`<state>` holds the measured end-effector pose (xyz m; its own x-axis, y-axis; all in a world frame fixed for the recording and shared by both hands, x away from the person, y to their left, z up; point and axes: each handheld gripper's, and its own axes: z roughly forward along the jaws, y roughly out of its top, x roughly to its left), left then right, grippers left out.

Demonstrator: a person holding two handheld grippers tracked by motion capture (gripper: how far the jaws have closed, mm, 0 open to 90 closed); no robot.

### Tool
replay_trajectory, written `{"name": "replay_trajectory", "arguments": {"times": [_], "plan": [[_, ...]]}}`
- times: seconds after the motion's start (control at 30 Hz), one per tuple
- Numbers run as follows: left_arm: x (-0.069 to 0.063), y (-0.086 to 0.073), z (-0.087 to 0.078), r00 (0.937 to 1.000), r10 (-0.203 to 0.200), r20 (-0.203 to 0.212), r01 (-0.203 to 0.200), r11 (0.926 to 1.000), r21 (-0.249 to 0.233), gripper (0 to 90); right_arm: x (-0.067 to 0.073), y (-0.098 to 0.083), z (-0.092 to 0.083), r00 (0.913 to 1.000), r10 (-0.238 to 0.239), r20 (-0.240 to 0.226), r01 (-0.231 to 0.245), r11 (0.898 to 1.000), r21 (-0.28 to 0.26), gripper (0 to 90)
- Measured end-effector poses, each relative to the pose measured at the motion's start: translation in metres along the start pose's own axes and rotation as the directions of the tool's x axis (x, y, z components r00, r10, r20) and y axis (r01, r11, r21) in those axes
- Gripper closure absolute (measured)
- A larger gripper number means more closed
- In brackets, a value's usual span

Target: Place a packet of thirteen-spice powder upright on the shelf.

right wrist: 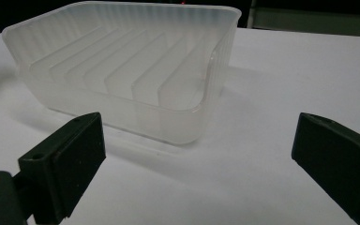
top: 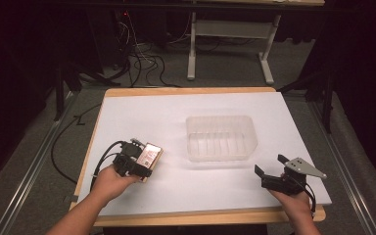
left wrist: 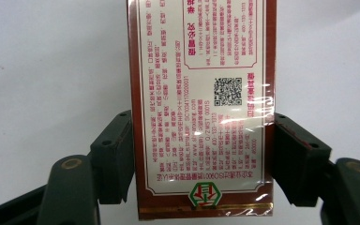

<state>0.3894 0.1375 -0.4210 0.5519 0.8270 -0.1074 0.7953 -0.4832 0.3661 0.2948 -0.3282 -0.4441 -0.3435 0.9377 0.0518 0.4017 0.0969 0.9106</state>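
Observation:
A flat red-brown box (left wrist: 201,108) wrapped in clear film, with a white label of red print and a QR code, sits between the jaws of my left gripper (left wrist: 201,159), which is shut on its two long sides. In the high view the box (top: 151,154) is held at the table's left front by the left gripper (top: 139,164). A clear ribbed plastic tub (top: 220,137) stands empty at the middle of the table. My right gripper (top: 270,165) is open at the right front, with nothing between its jaws, facing the tub (right wrist: 126,65).
A white sheet (top: 142,112) covers the wooden table (top: 196,91). Beyond the far edge lie floor cables (top: 142,58) and the legs of another table (top: 192,54). A metal rail (top: 34,161) runs along the left side.

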Motion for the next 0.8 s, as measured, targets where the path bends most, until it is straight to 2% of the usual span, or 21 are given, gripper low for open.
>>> {"name": "replay_trajectory", "arguments": {"times": [0.07,0.1,0.23,0.27,0.33,0.4,0.43,0.47,0.53,0.6,0.67,0.8], "plan": [[-0.002,-0.002,-0.002,1.0000,0.004,0.003,-0.004,0.9996,-0.029,32.5,0.000,0.000,-0.001,1.0000,0.003,-0.003,-0.003,1.000,-0.008,3.4],[-0.003,-0.005,-0.005,1.0000,0.000,0.004,0.000,0.9979,-0.065,32.5,0.001,0.001,-0.003,0.9999,0.007,-0.009,-0.008,1.000,-0.021,2.7],[-0.003,-0.009,-0.005,1.0000,0.002,-0.003,-0.002,0.9940,-0.109,32.5,0.004,0.003,-0.004,0.9998,-0.017,-0.004,0.017,0.999,-0.035,0.1],[-0.003,-0.013,-0.006,0.9999,-0.008,0.006,0.009,0.9901,-0.140,32.5,0.004,0.004,-0.005,0.9999,-0.015,-0.005,0.015,0.999,-0.045,0.1],[-0.004,-0.016,-0.005,1.0000,-0.002,-0.007,0.001,0.9865,-0.164,32.5,0.005,0.005,-0.007,0.9999,-0.014,-0.002,0.014,0.998,-0.058,0.0],[-0.005,-0.018,-0.005,0.9999,0.004,-0.011,-0.006,0.9805,-0.197,32.5,0.006,0.006,-0.008,0.9995,-0.032,-0.002,0.032,0.998,-0.058,0.0],[-0.005,-0.018,-0.005,0.9999,0.004,-0.011,-0.006,0.9805,-0.197,32.5,0.006,0.006,-0.008,0.9995,-0.032,-0.002,0.032,0.998,-0.058,0.0],[-0.007,-0.021,-0.005,0.9998,0.008,-0.017,-0.012,0.9748,-0.223,32.5,0.007,0.007,-0.008,0.9991,-0.042,0.000,0.042,0.997,-0.060,0.0],[-0.010,-0.023,-0.005,0.9998,0.012,-0.018,-0.016,0.9710,-0.239,32.5,0.007,0.007,-0.008,0.9994,-0.033,0.007,0.033,0.998,-0.054,0.1],[-0.014,-0.023,-0.006,0.9992,0.026,-0.030,-0.033,0.9635,-0.266,32.5,0.008,0.007,-0.007,0.9993,-0.036,0.010,0.036,0.998,-0.044,0.0],[-0.017,-0.024,-0.006,0.9987,0.031,-0.040,-0.042,0.9541,-0.296,32.6,0.008,0.008,-0.008,0.9988,-0.048,0.013,0.049,0.998,-0.045,0.1],[-0.025,-0.026,-0.005,0.9984,0.041,-0.039,-0.052,0.9353,-0.350,32.5,0.007,0.009,-0.008,0.9991,-0.034,0.024,0.035,0.999,-0.039,0.1]]}}
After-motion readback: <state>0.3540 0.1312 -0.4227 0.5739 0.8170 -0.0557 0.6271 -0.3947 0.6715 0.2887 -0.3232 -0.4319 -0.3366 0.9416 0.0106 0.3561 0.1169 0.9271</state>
